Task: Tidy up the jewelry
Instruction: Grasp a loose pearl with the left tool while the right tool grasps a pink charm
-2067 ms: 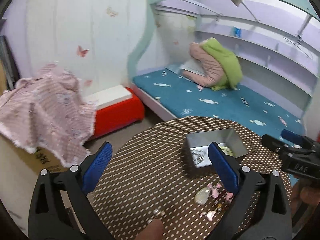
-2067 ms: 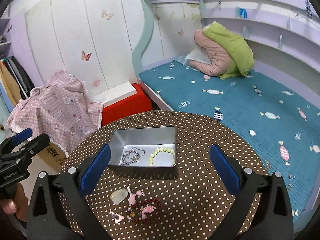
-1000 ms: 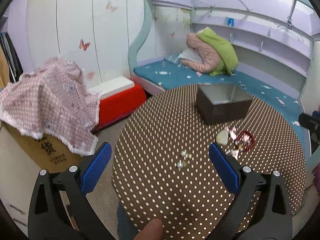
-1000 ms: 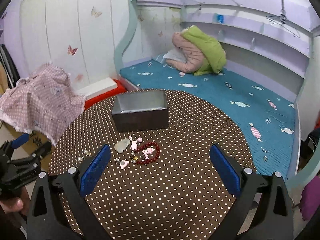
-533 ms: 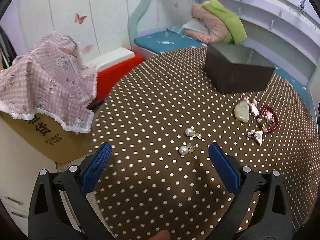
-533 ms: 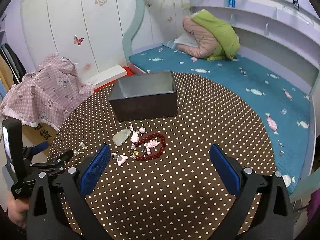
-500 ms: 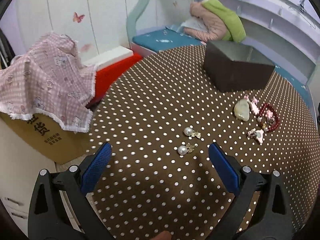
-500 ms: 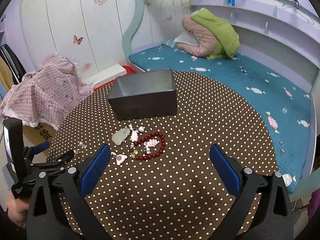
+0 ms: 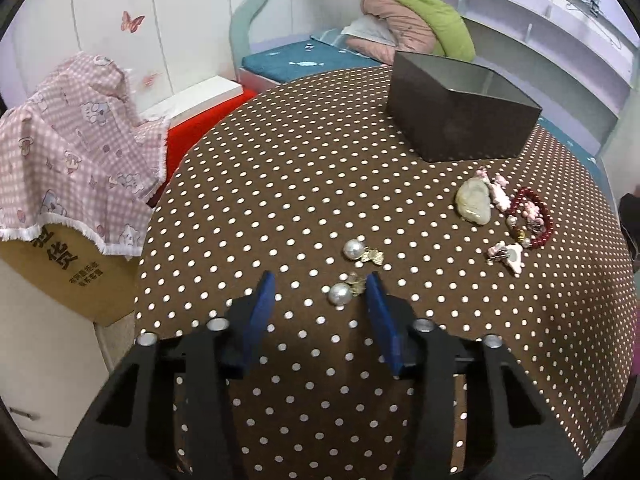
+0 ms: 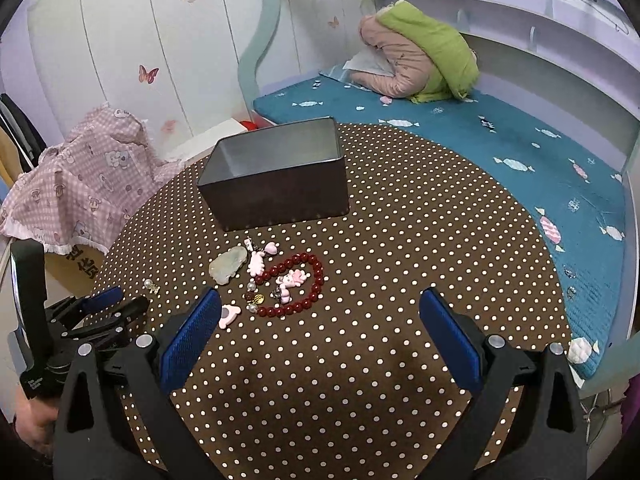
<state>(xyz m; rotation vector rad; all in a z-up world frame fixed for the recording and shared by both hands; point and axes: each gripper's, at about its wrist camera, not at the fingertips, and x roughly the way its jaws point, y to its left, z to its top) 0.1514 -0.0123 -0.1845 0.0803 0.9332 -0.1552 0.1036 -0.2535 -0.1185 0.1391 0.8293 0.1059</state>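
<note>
place: child's bedroom | signs: bed (image 10: 460,136) with candy-print teal mattress, rolled quilt (image 10: 416,56), butterfly stickers (image 10: 148,74) on wardrobe doors, wall shelves (image 9: 552,40), dotted round table (image 10: 400,240)

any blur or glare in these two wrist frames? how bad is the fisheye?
Left wrist: sharp, no motion blur; gripper casts a soft shadow on the table; the pearl carries a small highlight. Right wrist: sharp, even light, no glare on the red bracelet. Both: strong barrel bend, black vignette at the corners.
</note>
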